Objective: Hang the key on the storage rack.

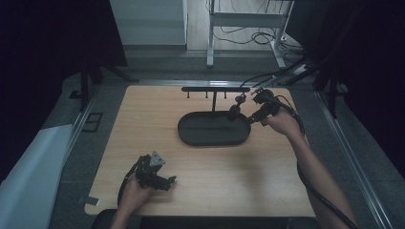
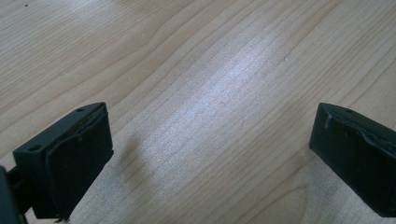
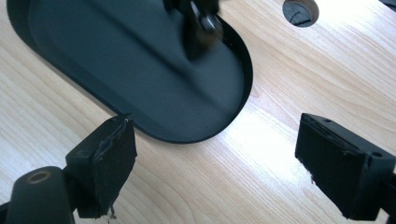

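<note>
Beside the unlabelled black tray point(image 3: 140, 74), the right gripper point(image 3: 215, 163) gapes empty — left gripper point(image 2: 210, 154) likewise wide.

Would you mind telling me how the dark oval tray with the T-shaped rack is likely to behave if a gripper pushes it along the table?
The dark oval tray sits flat on the smooth wooden table, so it would probably slide rather than roll. It looks rigid. Its upright T-shaped rack might make it tip if pushed high up.
</note>
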Available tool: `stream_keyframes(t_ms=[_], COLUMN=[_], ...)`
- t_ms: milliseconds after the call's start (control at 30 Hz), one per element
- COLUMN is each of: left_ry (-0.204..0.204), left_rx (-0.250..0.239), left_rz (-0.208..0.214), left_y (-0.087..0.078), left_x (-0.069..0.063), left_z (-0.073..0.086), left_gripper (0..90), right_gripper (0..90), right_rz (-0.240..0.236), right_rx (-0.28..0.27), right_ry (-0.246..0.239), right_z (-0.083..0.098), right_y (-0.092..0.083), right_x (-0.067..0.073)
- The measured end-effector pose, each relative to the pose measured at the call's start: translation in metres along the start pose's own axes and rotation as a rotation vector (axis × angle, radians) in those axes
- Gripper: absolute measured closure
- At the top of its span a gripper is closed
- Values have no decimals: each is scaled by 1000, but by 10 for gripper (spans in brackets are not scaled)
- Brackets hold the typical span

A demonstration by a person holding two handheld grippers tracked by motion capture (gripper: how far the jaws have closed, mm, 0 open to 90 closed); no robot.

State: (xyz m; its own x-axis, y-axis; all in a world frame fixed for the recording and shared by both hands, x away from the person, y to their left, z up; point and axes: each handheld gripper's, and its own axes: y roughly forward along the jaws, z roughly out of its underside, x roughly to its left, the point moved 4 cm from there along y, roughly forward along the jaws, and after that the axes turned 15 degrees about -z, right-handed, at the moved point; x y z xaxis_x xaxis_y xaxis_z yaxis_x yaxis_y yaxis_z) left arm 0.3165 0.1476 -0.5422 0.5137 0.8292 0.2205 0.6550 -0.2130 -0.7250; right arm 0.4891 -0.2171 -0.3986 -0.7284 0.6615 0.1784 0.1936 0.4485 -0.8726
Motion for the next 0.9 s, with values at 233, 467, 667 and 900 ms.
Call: stream_keyframes(t_ms=[233,467,667,900], left_ry=[-3,-18,-28,-32], left_rx=[-3,-14,-18,-22], left_rz=[1,14,21,24], left_y=[0,-1,-2,-2], left_x=[0,-1,0,0], left_z=[0,-2,-2,-3], left_gripper=[0,0,0,0], right_gripper=[115,103,93,83], right_rz=[-11,-18,-27,-36], right_rx=[-19,-18,-29,-49], right_ry=[-17,-32,-43,-69], right_z=[9,18,26,38], right_y=[-2,-1,-1,-6], right_x=[6,11,17,26])
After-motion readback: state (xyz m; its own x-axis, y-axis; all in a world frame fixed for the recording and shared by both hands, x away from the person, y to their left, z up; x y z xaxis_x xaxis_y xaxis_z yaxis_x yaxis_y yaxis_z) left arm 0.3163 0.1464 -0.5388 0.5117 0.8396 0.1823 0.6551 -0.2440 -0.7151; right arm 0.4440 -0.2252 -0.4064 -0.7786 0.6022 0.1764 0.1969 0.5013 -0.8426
